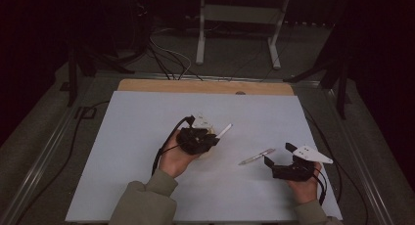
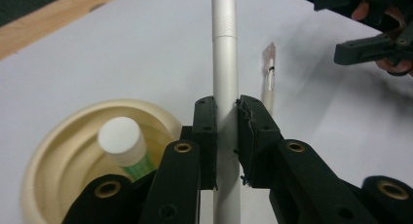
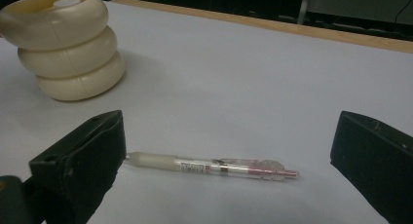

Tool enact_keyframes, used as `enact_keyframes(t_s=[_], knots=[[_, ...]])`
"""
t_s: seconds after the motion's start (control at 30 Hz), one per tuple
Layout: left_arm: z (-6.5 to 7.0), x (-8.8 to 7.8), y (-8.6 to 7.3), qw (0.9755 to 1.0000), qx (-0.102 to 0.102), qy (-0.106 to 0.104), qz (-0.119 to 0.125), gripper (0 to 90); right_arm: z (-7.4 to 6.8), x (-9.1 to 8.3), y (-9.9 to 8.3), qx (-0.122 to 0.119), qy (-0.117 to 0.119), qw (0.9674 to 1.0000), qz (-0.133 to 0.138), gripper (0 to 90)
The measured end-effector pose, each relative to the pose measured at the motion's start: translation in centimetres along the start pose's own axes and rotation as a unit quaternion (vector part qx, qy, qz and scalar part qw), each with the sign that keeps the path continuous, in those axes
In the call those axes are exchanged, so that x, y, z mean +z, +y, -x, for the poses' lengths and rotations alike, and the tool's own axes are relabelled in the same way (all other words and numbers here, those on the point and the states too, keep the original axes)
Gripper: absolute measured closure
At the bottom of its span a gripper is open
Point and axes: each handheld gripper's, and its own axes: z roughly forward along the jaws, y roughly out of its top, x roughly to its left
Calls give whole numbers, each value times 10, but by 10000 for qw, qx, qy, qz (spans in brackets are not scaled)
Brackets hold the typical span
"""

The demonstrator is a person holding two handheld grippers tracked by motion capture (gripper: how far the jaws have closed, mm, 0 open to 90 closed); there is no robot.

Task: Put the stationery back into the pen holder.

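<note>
High view: the left gripper (image 1: 208, 137), mid-frame, clamps a white pen (image 1: 224, 131); the right gripper (image 1: 281, 155), lower right, stands wide beside a clear pen (image 1: 256, 157).

Left gripper view: the white pen runs up the centre, cup (image 2: 63, 151) lower left.

Right gripper view: the clear pen lies low between the wide jaws.

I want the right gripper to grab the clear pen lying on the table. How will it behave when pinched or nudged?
The clear pen looks stiff and light. Its round barrel may roll if nudged sideways, though its clip could check that. Lying flat on the table between the right gripper's open jaws, its smooth plastic might slip.
</note>
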Motion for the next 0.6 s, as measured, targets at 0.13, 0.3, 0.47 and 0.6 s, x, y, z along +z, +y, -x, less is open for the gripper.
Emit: enact_keyframes(t_s=[0.13, 0.3, 0.47, 0.6], knots=[[-5, -4, 0, 9999, -82, 57, 107, 796, 0, 0, 0, -3, -2, 10000, 2, 3], [-10, -6, 0, 9996, -180, 97, 203, 796, 0, 0, 0, -6, -5, 10000, 3, 3], [-14, -7, 0, 9991, -268, 163, 303, 795, 0, 0, 0, -9, -7, 10000, -1, 3], [-16, -8, 0, 9984, -316, 244, 400, 796, 0, 0, 0, 11, -1, 10000, -8, 3]])
